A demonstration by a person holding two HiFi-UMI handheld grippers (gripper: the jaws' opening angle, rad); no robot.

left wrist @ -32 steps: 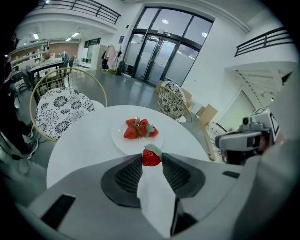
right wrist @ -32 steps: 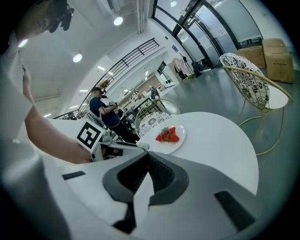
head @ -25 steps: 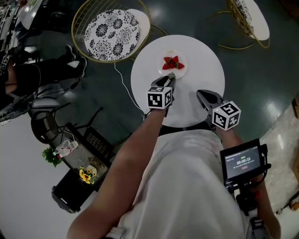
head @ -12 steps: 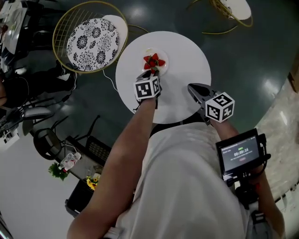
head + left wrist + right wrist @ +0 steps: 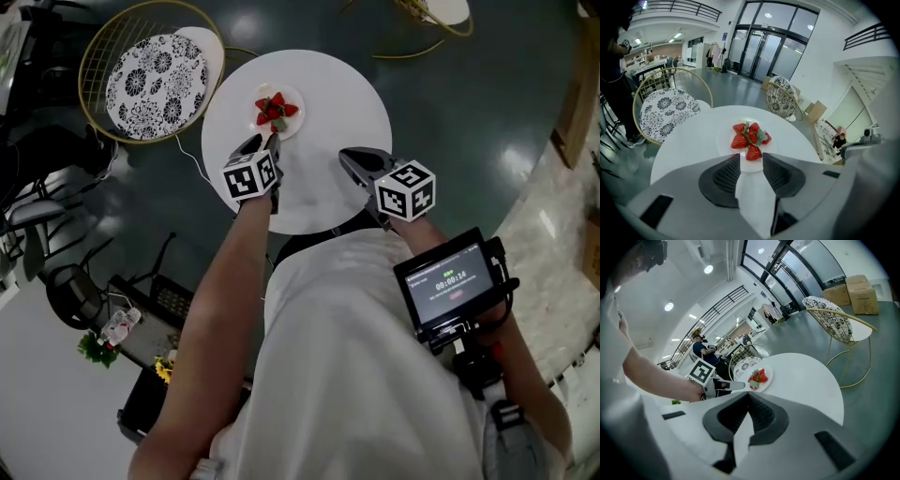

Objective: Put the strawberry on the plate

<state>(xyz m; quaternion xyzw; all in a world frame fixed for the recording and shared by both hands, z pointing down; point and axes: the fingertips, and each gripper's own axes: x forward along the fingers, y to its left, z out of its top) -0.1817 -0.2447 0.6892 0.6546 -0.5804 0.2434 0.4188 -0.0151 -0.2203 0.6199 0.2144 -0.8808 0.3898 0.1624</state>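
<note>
The strawberries (image 5: 274, 110) lie heaped on the small plate (image 5: 296, 100), near the far-left edge of the round white table (image 5: 342, 103). The left gripper (image 5: 265, 143) hovers just short of the plate's near rim, its fingers narrowly apart and empty. The right gripper (image 5: 349, 158) is over bare tabletop, well apart from the plate, its fingers closed together on nothing. A patterned chair (image 5: 155, 75) stands beside the table's left edge.

Matt, smooth white top on the round table (image 5: 328, 112). On the table, a glossy white plate (image 5: 286, 130) with shiny red strawberries (image 5: 274, 110). Under the table, dark polished floor (image 5: 469, 112) mirroring lamps. Beside the table, a chair (image 5: 155, 80) of gold metal wire with a patterned cloth cushion. Over the table, the left gripper (image 5: 265, 142) in matt grey plastic, dark pads (image 5: 725, 174) ribbed.
</note>
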